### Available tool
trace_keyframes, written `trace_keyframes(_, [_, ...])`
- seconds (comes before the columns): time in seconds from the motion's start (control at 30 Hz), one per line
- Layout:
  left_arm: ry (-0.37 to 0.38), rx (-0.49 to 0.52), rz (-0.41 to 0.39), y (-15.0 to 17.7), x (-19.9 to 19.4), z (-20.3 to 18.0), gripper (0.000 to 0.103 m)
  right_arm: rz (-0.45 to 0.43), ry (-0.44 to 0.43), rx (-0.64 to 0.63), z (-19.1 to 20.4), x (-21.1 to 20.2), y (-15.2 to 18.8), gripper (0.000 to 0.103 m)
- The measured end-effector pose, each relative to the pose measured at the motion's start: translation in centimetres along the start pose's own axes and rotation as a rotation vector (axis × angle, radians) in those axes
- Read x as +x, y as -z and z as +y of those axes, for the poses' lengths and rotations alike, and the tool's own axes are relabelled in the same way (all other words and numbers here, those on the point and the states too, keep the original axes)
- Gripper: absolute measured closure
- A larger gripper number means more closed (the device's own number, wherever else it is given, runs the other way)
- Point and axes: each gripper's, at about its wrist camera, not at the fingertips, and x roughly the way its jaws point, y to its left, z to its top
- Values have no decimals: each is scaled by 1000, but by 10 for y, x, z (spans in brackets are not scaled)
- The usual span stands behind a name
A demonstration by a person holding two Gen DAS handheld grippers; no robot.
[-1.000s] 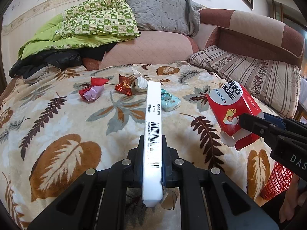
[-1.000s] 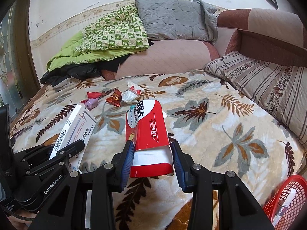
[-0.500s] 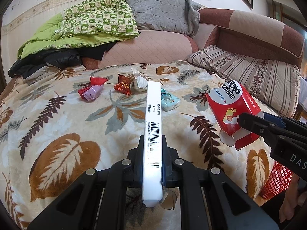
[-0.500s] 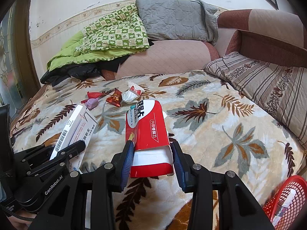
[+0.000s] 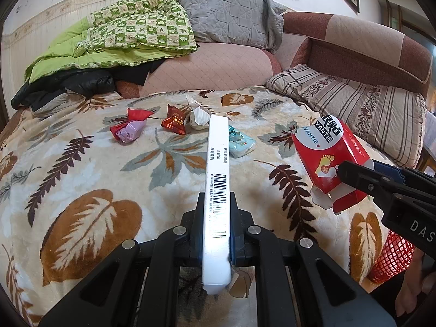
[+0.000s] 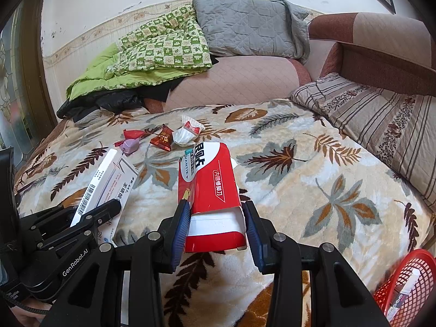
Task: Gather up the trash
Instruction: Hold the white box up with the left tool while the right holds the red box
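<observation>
On the bed (image 5: pixel 81 190), four wrappers (image 5: pixel 174 121) lie clustered toward its far edge, before the piled quilts (image 5: pixel 130 35). A pillow (image 5: pixel 354 103) lies along the bed's right edge, and a basket (image 6: pixel 406 286) sits off its near right corner

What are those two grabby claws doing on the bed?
A person is picking up trash with a gripper in each hand. The left gripper has its jaws shut on a thin white box. The right gripper holds a red box. Candy wrappers lie on the leaf blanket. A red basket waits nearby.
</observation>
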Motion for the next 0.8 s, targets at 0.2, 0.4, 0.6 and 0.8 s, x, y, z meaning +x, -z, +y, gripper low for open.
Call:
trace_keyframes(0.2, [0,1,1,0,0,0,91,1,4,-1,0,0,1,59])
trace_keyframes(0.4, [1,-1,1,0,0,0,91,2,2,-1,0,0,0,59])
trace_keyframes(0.6, [2,0,2,0,0,0,91,2,3,-1,1,0,0,59])
trace_keyframes(0.8, [1,0,2,0,0,-1,91,2,4,0,2,0,0,59])
